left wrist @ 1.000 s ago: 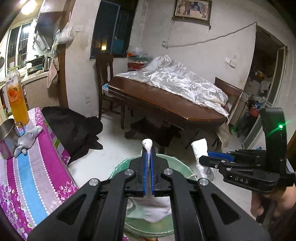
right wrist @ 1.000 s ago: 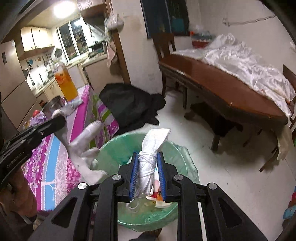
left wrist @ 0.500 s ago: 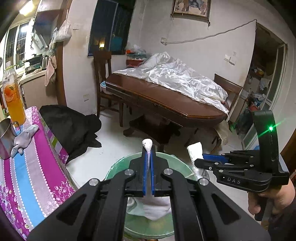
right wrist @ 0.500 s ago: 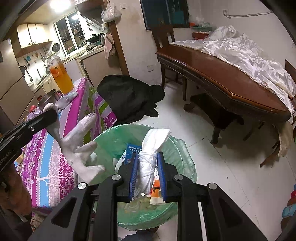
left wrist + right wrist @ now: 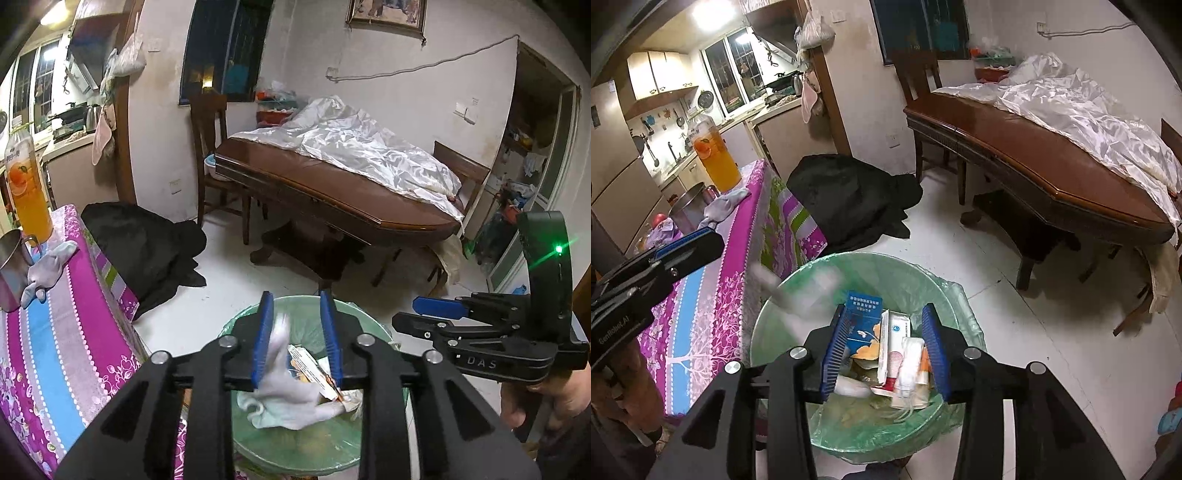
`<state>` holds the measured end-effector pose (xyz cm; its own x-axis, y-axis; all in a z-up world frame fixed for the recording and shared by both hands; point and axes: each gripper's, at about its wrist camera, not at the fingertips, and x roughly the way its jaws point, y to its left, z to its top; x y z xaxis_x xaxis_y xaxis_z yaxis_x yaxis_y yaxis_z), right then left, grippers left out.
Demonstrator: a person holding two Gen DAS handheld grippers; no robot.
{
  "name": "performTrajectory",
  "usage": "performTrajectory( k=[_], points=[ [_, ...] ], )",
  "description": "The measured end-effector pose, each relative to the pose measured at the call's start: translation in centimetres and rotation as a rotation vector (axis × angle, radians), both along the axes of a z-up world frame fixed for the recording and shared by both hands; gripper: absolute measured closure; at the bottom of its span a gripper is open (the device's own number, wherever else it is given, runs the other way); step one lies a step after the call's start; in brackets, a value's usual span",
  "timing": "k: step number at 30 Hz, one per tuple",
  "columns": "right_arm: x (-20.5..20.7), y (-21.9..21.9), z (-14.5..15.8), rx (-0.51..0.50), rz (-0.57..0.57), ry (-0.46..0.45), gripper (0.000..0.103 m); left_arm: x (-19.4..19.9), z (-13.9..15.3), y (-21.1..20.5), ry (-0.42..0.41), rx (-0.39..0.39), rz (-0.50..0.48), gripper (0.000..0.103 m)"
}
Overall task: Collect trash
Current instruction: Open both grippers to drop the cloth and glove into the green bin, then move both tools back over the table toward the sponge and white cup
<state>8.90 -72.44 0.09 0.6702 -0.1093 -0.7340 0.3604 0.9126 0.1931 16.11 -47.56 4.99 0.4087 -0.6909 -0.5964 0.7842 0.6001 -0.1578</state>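
We see the white glove (image 5: pixel 284 384), blurred with motion, lying loose between the left gripper's (image 5: pixel 297 334) blue pads and reaching down into the trash bin (image 5: pixel 236 325); neither pad presses on it. Those jaws have just been opening and stand a narrow way apart. From the right wrist view the same glove (image 5: pixel 798 291) shows as a pale smear over the bin's (image 5: pixel 945 291) near-left rim.

The right gripper (image 5: pixel 886 350) hangs over the bin's mouth, its jaws just opened as well, moderately spread, with nothing gripped between them. Through the gap we look down on the rubbish already inside the green liner: a blue carton (image 5: pixel 862 314), a white box (image 5: pixel 895 339) and a twisted white wrapper (image 5: pixel 910 363).

Beside the bin stands the table with the purple striped cloth (image 5: pixel 55 332), carrying an orange juice bottle (image 5: pixel 27 184), a metal mug (image 5: pixel 11 266) and a grey glove (image 5: pixel 46 269). A black garment (image 5: pixel 147 247) lies on the floor behind, and further off we see the brown wooden table (image 5: pixel 332 199) under a white sheet (image 5: pixel 369 155).
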Motion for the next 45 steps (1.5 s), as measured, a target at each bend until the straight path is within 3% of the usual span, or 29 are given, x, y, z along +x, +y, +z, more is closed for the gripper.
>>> performTrajectory(
  k=[9,15,18,24,32,45],
  points=[
    [-0.2,0.7,0.7,-0.011,0.002,-0.023,0.06,-0.3,0.0,0.3,-0.001,0.005,-0.005,0.075],
    [-0.9,2.1,1.9,-0.046,0.008,-0.061,0.052,-0.4,0.0,1.6,0.0,0.007,0.003,0.075],
    [-1.6,3.5,2.5,-0.082,0.003,-0.092,0.043,0.0,0.0,3.0,0.0,0.0,0.023,0.068],
    [-3.5,7.7,3.5,-0.167,-0.002,-0.228,0.015,0.3,0.0,6.8,-0.024,0.004,0.066,0.049],
    [-2.9,16.1,3.9,-0.196,0.097,-0.382,0.007,3.1,-0.1,16.7,-0.032,0.0,0.226,0.035],
    [6.1,31.9,2.2,-0.133,0.439,-0.352,0.006,10.2,-1.3,40.5,0.009,0.055,0.623,0.032]
  ],
)
